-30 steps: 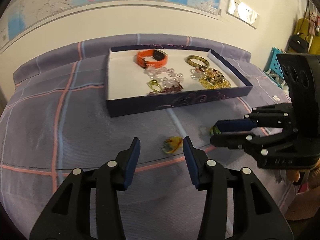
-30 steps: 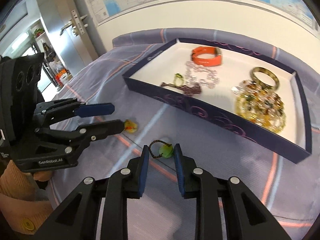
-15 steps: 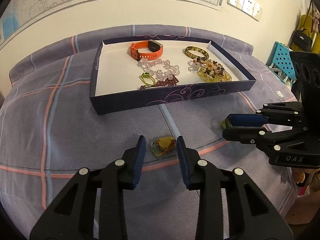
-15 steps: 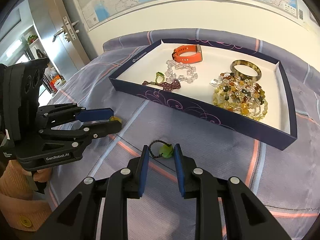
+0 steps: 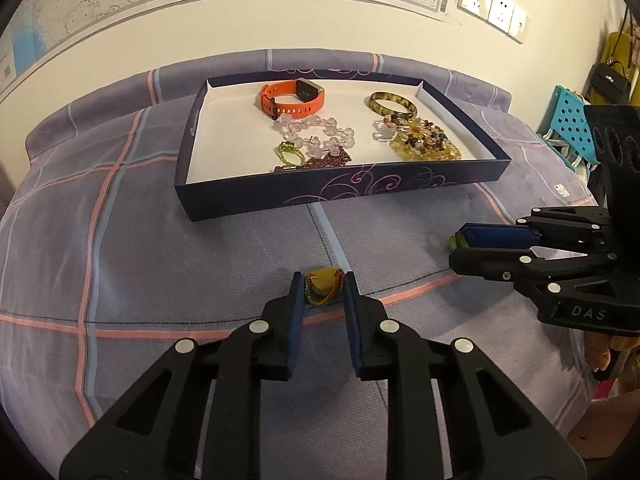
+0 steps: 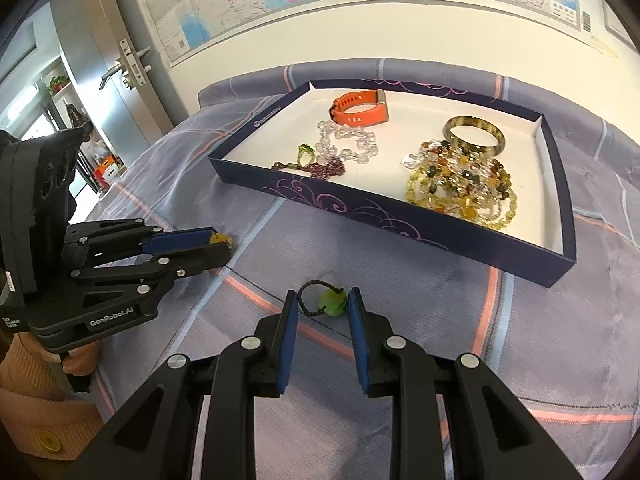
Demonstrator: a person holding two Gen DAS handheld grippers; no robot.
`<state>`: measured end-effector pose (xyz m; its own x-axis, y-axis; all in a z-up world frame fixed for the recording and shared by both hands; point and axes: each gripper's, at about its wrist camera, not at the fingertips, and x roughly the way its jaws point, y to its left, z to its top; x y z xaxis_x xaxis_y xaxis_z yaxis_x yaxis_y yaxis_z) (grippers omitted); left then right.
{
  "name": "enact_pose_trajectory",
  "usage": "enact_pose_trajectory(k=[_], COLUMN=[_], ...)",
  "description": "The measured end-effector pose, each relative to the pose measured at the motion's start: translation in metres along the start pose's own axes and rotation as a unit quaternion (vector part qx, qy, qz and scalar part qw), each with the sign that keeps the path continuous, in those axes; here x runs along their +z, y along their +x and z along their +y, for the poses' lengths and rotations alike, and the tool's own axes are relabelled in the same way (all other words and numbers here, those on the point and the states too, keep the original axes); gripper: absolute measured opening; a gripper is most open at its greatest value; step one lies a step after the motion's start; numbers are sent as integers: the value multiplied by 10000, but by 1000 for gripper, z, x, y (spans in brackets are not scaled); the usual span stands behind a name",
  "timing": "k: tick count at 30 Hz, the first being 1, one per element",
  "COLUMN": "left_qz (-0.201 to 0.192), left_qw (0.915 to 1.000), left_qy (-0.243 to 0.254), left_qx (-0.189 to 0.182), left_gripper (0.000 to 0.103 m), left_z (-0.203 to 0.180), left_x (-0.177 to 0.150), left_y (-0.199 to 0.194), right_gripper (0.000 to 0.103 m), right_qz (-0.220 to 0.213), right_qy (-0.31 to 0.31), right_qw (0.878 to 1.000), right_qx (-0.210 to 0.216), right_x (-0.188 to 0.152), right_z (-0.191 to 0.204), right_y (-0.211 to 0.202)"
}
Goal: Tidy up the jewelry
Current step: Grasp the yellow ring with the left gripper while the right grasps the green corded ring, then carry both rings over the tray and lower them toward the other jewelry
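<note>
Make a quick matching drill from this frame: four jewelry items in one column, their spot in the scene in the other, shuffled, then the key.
Items
1. orange watch
2. yellow pendant
3. green pendant
4. mottled bangle

Places
A. on the bedspread, between the right gripper fingertips
B. in the tray, far middle, by the back wall
C. in the tray, far right corner, behind the mixed bead pile
D. on the bedspread, between the left gripper fingertips

Pairs: 1-B, 2-D, 3-A, 4-C
</note>
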<state>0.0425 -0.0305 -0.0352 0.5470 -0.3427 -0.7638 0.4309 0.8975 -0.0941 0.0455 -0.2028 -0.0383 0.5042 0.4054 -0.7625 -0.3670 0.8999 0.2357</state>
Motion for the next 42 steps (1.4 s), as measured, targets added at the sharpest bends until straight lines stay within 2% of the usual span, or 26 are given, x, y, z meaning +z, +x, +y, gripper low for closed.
enact_pose_trajectory(k=[21, 42], left_qz=[-280, -559], left_qw=[9987, 9974], left_qy=[-255, -335], left_qx=[-342, -292], left_gripper=[20, 20], left_z=[-8, -5], left_x=[8, 32], left_y=[-19, -26], right_gripper=[23, 23], right_qz=[-300, -526], right_qy=[135, 101], right_qw=[9994, 9984], right_qx=[-63, -169], right_x=[-2, 14], right_z=[-9, -15], right_y=[-24, -35])
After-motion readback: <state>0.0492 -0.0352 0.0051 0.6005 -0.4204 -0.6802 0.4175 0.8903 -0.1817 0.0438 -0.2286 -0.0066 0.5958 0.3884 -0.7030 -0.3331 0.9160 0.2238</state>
